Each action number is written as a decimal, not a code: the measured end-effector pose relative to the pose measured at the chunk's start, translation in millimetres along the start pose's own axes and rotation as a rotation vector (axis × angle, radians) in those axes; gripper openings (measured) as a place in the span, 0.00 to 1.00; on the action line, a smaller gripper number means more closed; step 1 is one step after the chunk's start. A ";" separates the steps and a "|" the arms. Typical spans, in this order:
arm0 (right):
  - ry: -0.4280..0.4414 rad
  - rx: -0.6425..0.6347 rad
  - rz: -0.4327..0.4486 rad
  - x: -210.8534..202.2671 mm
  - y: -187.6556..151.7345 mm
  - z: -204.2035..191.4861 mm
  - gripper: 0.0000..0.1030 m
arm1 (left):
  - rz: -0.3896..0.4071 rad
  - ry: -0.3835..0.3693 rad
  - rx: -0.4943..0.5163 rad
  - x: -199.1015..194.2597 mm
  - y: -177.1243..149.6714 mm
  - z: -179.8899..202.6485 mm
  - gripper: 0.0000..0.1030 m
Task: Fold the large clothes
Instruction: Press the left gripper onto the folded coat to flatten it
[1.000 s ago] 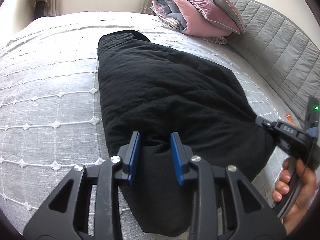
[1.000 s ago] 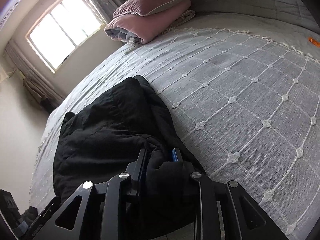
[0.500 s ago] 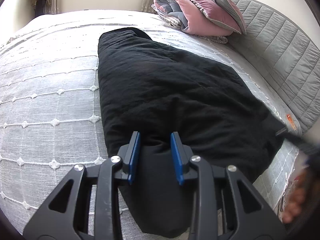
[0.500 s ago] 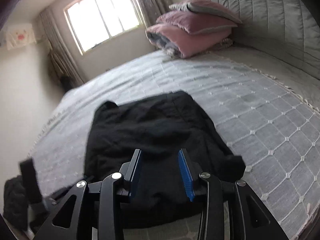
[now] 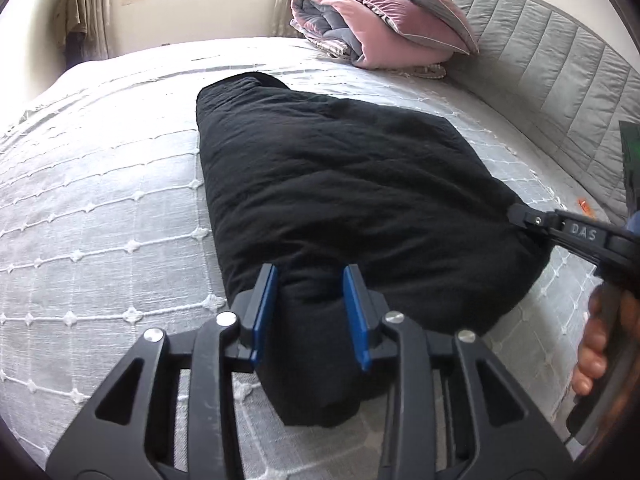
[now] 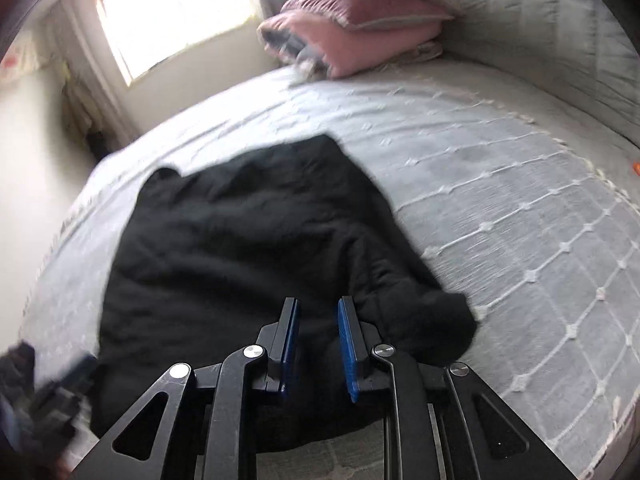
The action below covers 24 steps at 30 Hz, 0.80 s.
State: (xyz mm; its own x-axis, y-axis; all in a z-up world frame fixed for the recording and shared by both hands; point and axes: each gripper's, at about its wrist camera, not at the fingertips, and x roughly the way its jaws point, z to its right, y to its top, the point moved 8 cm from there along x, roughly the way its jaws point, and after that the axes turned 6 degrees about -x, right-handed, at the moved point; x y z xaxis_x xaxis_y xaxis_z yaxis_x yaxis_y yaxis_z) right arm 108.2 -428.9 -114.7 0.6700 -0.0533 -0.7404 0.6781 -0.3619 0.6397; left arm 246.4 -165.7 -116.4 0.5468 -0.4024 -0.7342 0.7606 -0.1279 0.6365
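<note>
A black garment [image 5: 340, 180] lies folded into a long bundle on the grey bedspread [image 5: 100, 220]. My left gripper [image 5: 310, 308] is shut on the near end of it, thick black fabric filling the gap between its blue pads. In the right wrist view the black garment [image 6: 240, 248] spreads below my right gripper [image 6: 318, 340]. Its jaws are closing with black cloth showing in the narrow gap, and the pads do not visibly pinch it. From the left wrist view, the right gripper [image 5: 516, 216] has its tip at the garment's right edge, held by a hand [image 5: 596, 352].
A rolled pink and grey quilt [image 5: 384, 28] lies at the far end of the bed against the padded grey headboard [image 5: 560, 80]. A small orange object [image 5: 582, 204] sits by the headboard. The bed's near edge runs just under both grippers.
The right gripper let go of the bunched cloth, lifted and rolled upright, opened wide, then narrowed again over the garment's near right corner. The left gripper kept its grip, and its view shifted slightly.
</note>
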 end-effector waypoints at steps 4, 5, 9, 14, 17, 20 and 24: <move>-0.014 -0.007 -0.068 13.1 -10.4 1.2 0.18 | -0.033 -0.012 0.006 3.2 -0.7 -1.1 0.37; -0.013 -0.006 -0.077 17.3 -10.9 1.8 0.18 | -0.031 -0.011 0.011 3.3 -0.7 -0.6 0.37; -0.003 -0.005 -0.098 31.4 -14.4 3.1 0.18 | -0.057 -0.048 -0.017 -1.7 6.3 -2.9 0.37; 0.047 0.042 -0.083 26.6 -13.5 6.9 0.18 | -0.046 0.017 -0.067 -14.2 43.4 -34.4 0.36; 0.079 0.074 -0.085 24.7 -13.2 8.7 0.18 | -0.057 0.005 -0.119 -6.4 73.4 -51.0 0.36; 0.107 0.099 -0.089 23.5 -12.2 10.4 0.18 | -0.054 0.010 -0.121 17.0 112.1 -52.1 0.36; 0.130 0.125 -0.082 19.2 -9.4 10.6 0.19 | -0.121 0.048 -0.109 69.3 146.9 -47.1 0.36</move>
State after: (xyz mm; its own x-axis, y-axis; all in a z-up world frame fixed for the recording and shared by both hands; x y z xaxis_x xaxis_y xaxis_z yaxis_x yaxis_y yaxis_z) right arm 111.5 -436.4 -137.1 0.6530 0.0985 -0.7510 0.6946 -0.4731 0.5419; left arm 412.6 -169.6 -84.8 0.4633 -0.3461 -0.8158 0.8536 -0.0729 0.5158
